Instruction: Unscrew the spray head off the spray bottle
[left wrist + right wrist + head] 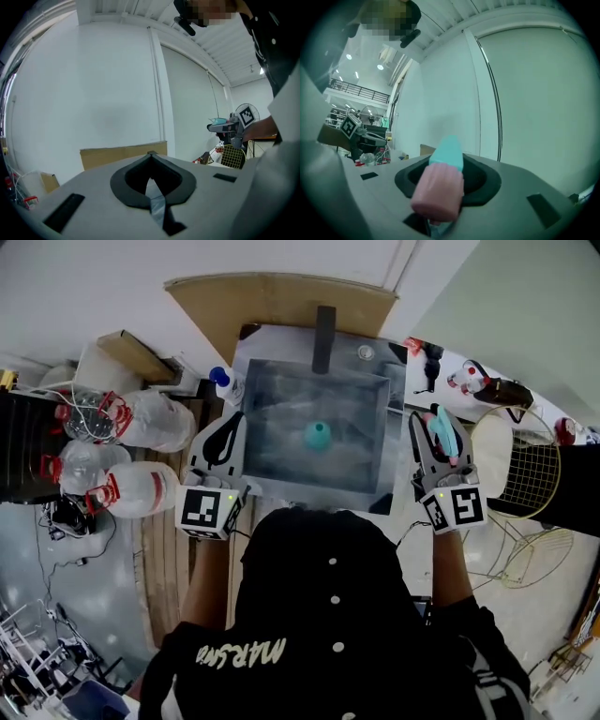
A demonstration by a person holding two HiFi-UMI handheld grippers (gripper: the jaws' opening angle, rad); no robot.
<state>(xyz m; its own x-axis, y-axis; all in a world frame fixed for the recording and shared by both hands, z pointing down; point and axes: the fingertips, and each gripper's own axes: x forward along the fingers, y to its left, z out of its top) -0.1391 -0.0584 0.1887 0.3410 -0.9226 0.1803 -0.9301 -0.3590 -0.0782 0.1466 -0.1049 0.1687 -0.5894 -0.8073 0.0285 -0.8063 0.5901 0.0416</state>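
Spray head (438, 187) is grasped in the right gripper's (441, 427) jaws, apparently already off the bottle (317, 435). The left gripper (228, 427) is clenched, empty. Next: lay the head down.

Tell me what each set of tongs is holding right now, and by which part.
Right tongs hold the spray head by its pink collar, teal nozzle pointing forward. Left tongs are shut and empty.

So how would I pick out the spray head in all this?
Find the steel sink in the middle, then look just right of it to the right gripper. The spray head is clamped in its jaws: pink collar, teal top, whereas the thing in the sink is all teal.
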